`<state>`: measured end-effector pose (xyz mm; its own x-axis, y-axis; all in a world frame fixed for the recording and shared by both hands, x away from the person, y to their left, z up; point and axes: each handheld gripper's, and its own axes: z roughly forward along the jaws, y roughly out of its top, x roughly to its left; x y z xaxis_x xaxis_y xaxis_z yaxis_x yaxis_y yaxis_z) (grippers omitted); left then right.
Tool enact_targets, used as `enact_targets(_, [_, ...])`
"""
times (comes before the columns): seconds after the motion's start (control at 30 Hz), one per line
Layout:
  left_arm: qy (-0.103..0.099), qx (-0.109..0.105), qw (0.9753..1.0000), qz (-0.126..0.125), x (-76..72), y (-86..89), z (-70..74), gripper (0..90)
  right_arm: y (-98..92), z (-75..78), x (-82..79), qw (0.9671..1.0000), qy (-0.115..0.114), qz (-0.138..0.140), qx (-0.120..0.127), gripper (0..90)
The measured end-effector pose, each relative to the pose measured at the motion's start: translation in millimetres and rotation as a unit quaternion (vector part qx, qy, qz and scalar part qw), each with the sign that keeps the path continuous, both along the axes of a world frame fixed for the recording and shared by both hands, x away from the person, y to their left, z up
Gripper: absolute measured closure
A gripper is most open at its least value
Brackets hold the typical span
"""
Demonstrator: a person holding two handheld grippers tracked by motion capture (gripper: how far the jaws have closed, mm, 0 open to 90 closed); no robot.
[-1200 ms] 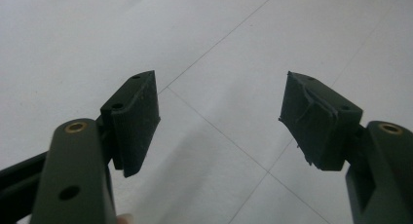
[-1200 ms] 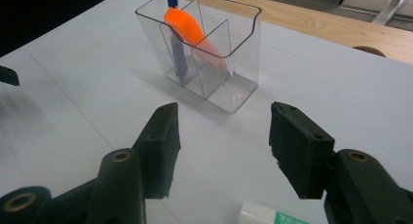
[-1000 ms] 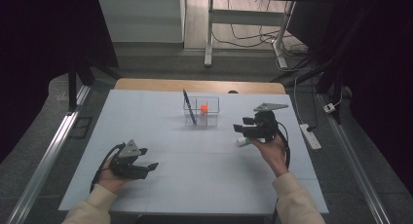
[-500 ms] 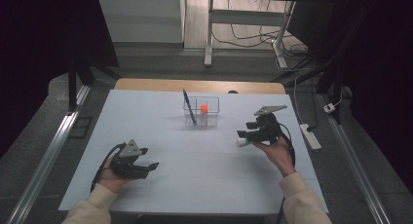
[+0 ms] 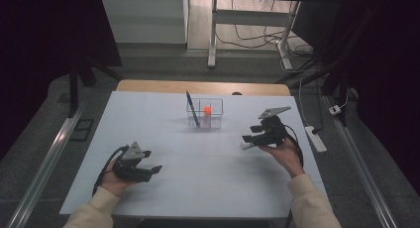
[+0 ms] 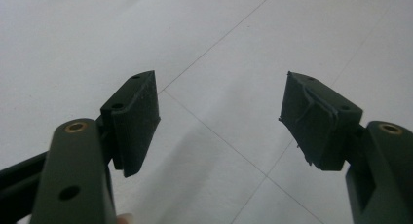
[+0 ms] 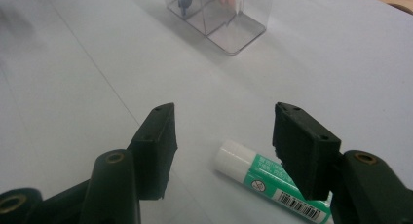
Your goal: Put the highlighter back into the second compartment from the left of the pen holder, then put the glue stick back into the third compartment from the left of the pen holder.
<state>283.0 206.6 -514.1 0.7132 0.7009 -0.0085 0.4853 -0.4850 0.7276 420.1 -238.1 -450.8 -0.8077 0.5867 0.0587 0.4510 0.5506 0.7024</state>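
A green and white glue stick point(image 7: 265, 180) lies flat on the white table, white cap toward the left of the right gripper view. My right gripper point(image 7: 221, 139) hangs open just above it, its jaws apart on either side of the capped end; from above it sits at the table's right point(image 5: 251, 137) with the stick's white end point(image 5: 244, 146) at its tips. My left gripper point(image 5: 154, 169) rests open at the near left, nothing between its jaws point(image 6: 219, 112). A clear plastic organiser point(image 5: 205, 114) stands at mid-table, holding a blue pen point(image 5: 192, 109) and an orange object point(image 5: 207, 109).
The white table point(image 5: 198, 183) has a wooden strip point(image 5: 198, 87) along its far edge. A power strip point(image 5: 315, 139) lies just off the right edge. Metal rails run along both sides on the floor.
My right gripper has moved toward me and down, lowering over the glue stick. The left gripper has stayed put.
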Motion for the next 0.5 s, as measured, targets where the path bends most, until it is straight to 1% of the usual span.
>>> enact_targets(0.03, [0.0,0.0,1.0,0.0,0.0,0.0,0.0,29.9,0.2,0.2,0.2,1.0,0.002,0.003,-0.004,41.5])
enact_targets(0.1, [0.0,0.0,1.0,0.0,-0.1,0.1,0.1,29.9,0.1,0.7,0.9,0.9998,-0.003,0.011,-0.013,41.0])
enact_targets(0.2, [0.0,0.0,1.0,0.001,-0.2,0.0,0.1,29.9,-0.6,2.2,3.2,0.9996,-0.004,0.021,-0.021,40.5])
enact_targets(0.5, [0.0,0.0,1.0,0.001,0.2,0.2,-0.2,29.9,-0.2,1.5,10.2,0.9977,0.005,0.045,-0.05,38.0])
